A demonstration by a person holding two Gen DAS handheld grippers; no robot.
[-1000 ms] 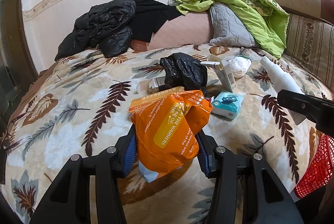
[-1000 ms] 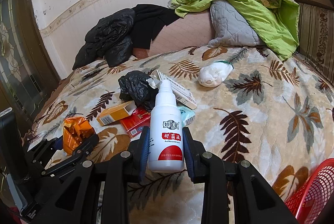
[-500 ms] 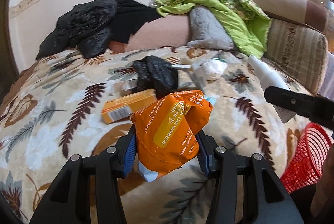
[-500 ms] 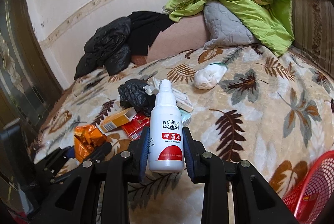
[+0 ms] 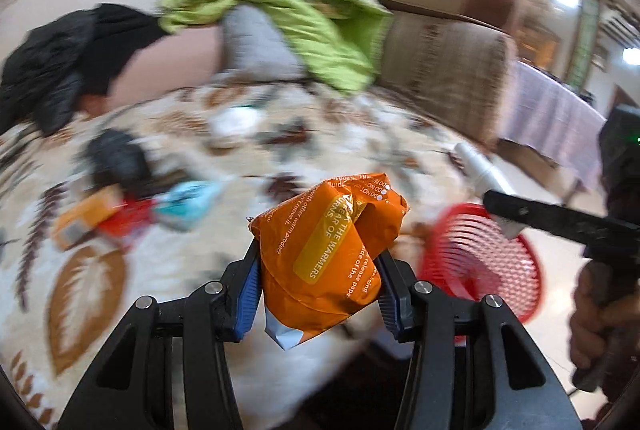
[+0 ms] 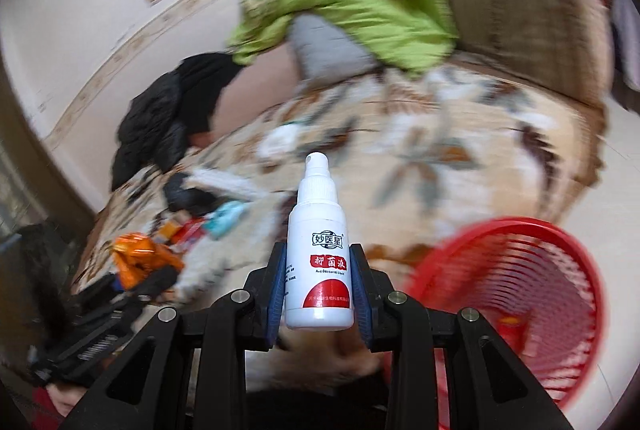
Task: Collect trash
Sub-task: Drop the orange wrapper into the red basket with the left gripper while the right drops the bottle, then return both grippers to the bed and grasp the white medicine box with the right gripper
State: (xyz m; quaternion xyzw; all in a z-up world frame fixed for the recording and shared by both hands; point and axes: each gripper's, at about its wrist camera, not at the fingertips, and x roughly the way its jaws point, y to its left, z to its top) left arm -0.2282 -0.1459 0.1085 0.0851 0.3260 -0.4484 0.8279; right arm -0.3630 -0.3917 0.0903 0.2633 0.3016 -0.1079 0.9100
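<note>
Both loads are up off the bed [image 5: 168, 262] and headed for the red basket [image 6: 520, 294], so the job now, as I judge it, is to get each one squarely over the opening before letting go — a release from beside the rim would drop trash onto the floor. The left tongs [image 5: 320, 286] are clamped on the orange warmer packet [image 5: 324, 250], which bulges above the blue pads and hangs a crumpled tail below; being limp, it should fall straight once the pads part. The right tongs [image 6: 318, 286] grip the white spray bottle [image 6: 319, 254] by its lower body, nozzle pointing to 12 o'clock; it is stiff and could bounce, so a low release over the middle looks wiser. In the right wrist view the basket sits at 4 o'clock, just beside the bed's edge. In the left view it lies at 3 o'clock, with the right tongs reaching across above it — the two should take turns. More litter [image 5: 132, 205] lies on the bed at 9 o'clock.
</note>
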